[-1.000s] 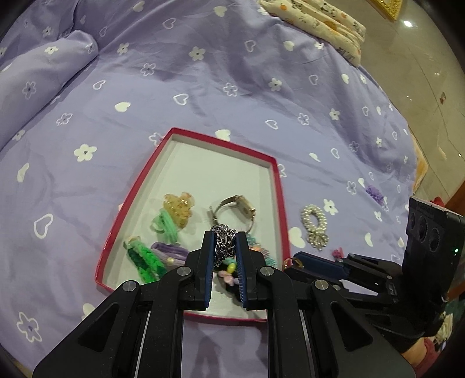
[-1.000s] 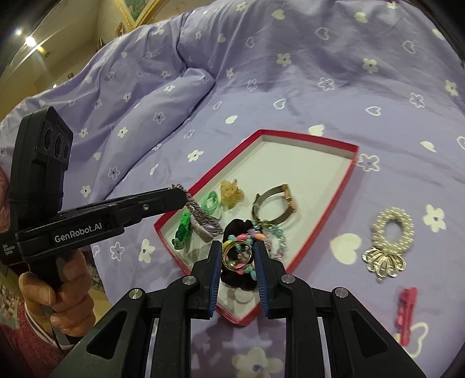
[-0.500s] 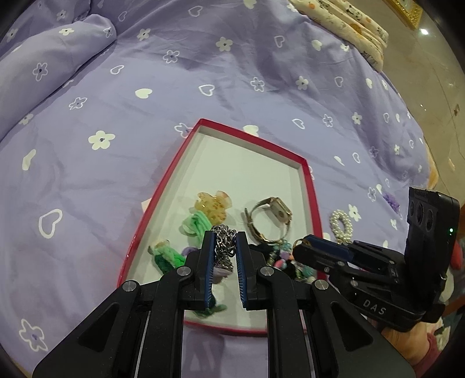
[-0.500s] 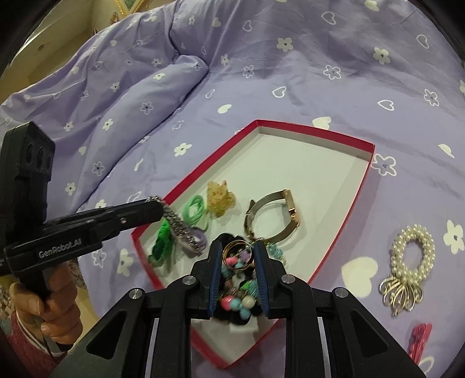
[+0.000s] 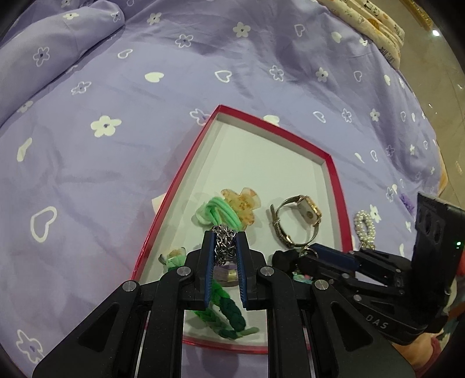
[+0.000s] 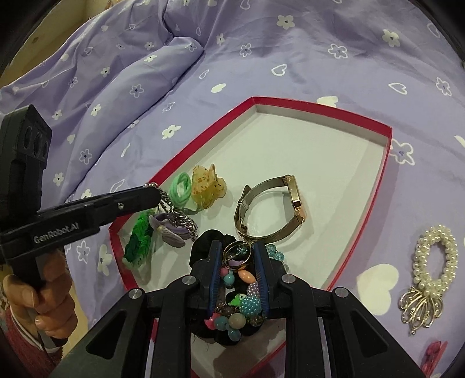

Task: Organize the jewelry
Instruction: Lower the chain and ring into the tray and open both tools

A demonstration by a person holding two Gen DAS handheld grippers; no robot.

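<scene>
Left wrist: claw (image 5: 224, 236) pinches chain (image 5: 223, 242) inside red tray rim (image 5: 159, 215).

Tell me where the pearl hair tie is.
The pearl hair tie lies on the purple bedspread, outside the red box's right edge, near the watch.

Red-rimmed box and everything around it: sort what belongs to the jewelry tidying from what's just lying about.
Part of the job:
- shallow red-rimmed box
- silver chain, in left gripper
- gold ring, in right gripper
- gold mesh-band watch
- white pearl scrunchie, outside the box

Just lying about:
- purple flowered duvet
- folded cream patterned cloth
</scene>
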